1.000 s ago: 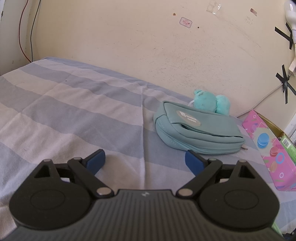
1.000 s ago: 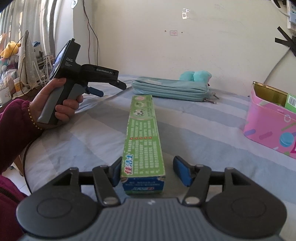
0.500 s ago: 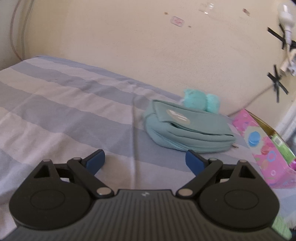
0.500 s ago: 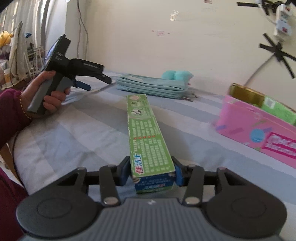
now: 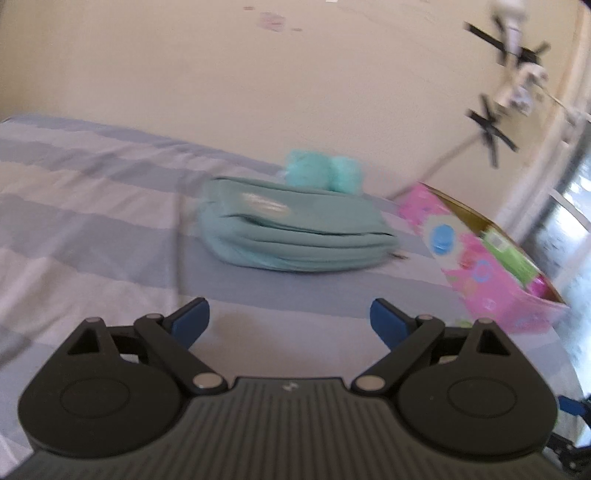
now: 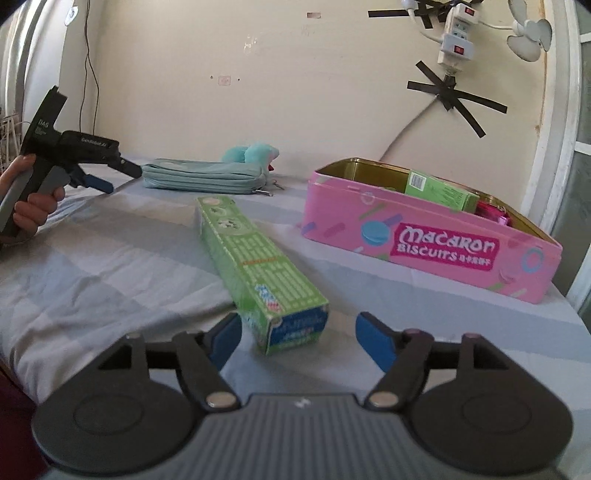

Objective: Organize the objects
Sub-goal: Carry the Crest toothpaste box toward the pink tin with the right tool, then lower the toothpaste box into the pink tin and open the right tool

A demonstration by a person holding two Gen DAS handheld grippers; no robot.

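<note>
A long green toothpaste box (image 6: 255,266) lies on the striped bedsheet, its near end between the fingers of my right gripper (image 6: 299,339). That gripper is open; the left pad is at the box, the right pad stands apart. A pink biscuit tin (image 6: 424,236) stands open at the right, with a green box (image 6: 439,192) inside; it also shows in the left wrist view (image 5: 476,266). My left gripper (image 5: 290,321) is open and empty above the sheet, in front of a teal pouch (image 5: 295,236). It shows hand-held at the left in the right wrist view (image 6: 107,175).
A teal plush toy (image 5: 321,173) lies behind the pouch against the wall. A power strip (image 6: 456,33) and taped cable hang on the wall above the tin. The bed edge runs close behind the tin at the right.
My right gripper had shut on the toothpaste box and has now opened; the box lies turned, pointing up-left. The view has swung towards the tin. My left gripper swung right.
</note>
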